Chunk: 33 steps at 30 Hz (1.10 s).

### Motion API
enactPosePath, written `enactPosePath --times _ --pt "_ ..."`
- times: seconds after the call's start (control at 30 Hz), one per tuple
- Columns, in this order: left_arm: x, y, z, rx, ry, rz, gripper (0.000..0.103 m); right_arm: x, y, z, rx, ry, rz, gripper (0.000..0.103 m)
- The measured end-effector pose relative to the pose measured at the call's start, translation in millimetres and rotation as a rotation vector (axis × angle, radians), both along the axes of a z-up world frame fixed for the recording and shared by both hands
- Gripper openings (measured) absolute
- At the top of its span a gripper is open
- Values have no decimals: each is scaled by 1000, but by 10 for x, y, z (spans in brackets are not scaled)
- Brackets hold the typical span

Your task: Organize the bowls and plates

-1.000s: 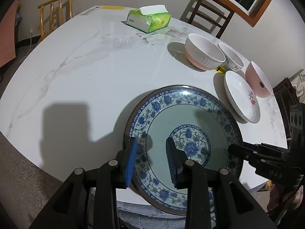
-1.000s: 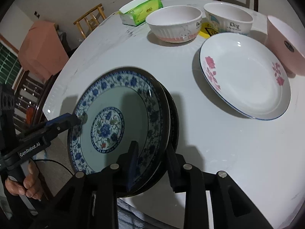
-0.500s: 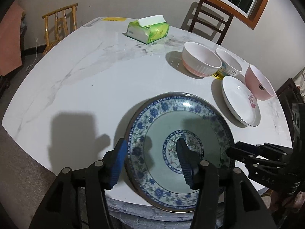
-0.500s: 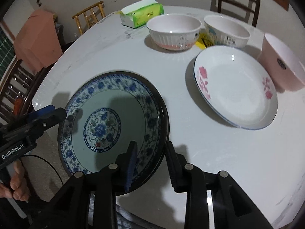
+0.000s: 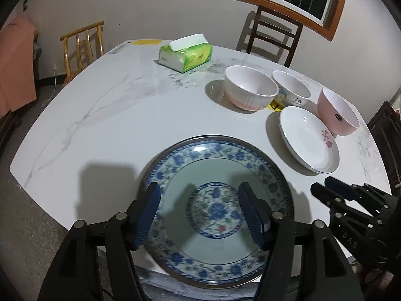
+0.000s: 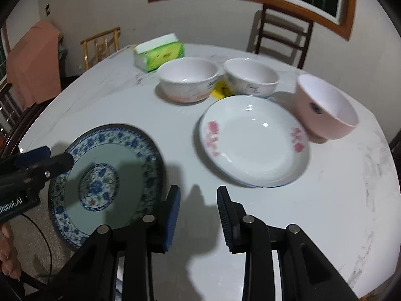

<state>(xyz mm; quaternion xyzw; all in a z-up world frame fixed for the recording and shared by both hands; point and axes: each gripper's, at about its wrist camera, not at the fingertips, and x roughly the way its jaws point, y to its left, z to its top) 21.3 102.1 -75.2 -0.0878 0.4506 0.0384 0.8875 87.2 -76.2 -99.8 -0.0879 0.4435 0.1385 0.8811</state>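
Released: our left gripper point(image 5: 199, 213) has just been opening its jaws; a second ago they straddled the near rim of the blue-and-white floral plate point(image 5: 215, 200), and now they stand wide above it, pads clear of the rim, gripping nothing.

Right side: our right gripper point(image 6: 198, 215) pinched the plate's right edge a second ago; its jaws now hang part open over bare table point(image 6: 325, 200), just beside the plate's edge, with nothing between them.

Plate: it lies flat at the near edge of the table, its near rim reaching past the edge toward us. A second ago a dark rim showed beneath it, so we judge it sits on another plate, though from here we cannot tell.

Still waiting: the white plate with pink flowers point(image 6: 253, 140) lies to the right, well apart from the blue one, with the pink bowl point(image 6: 325, 110) just beside it and two white bowls point(image 6: 188, 80) point(image 6: 250, 79) behind. A green tissue pack point(image 6: 158, 52) sits farther back.

Meaning: we read the blue plate as placed and both hands as free; the pink-flowered plate and the three bowls look like the sorting left to do.
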Motion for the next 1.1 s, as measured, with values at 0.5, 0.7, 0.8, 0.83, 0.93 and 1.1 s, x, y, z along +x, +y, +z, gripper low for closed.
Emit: enactPosePath --times 0.5,0.7,0.8,0.83,0.93,1.1 --pt "75 -710 50 37 -24 -66 69 -103 -609 38 19 -78 -113 31" --pt "103 -877 7 53 -28 -61 70 -127 -827 31 54 -100 -144 31" --pt "131 -940 2 60 -39 -59 70 -105 -911 29 62 -119 -158 31" --pt "137 -954 3 61 -43 -59 70 -94 -940 23 69 -120 -159 31" --pt "177 -994 -10 65 -45 -57 72 -72 -1020 13 91 -128 -165 31" --pt "275 -1020 -36 62 -52 -47 72 0 -1108 -26 113 -117 -162 31"
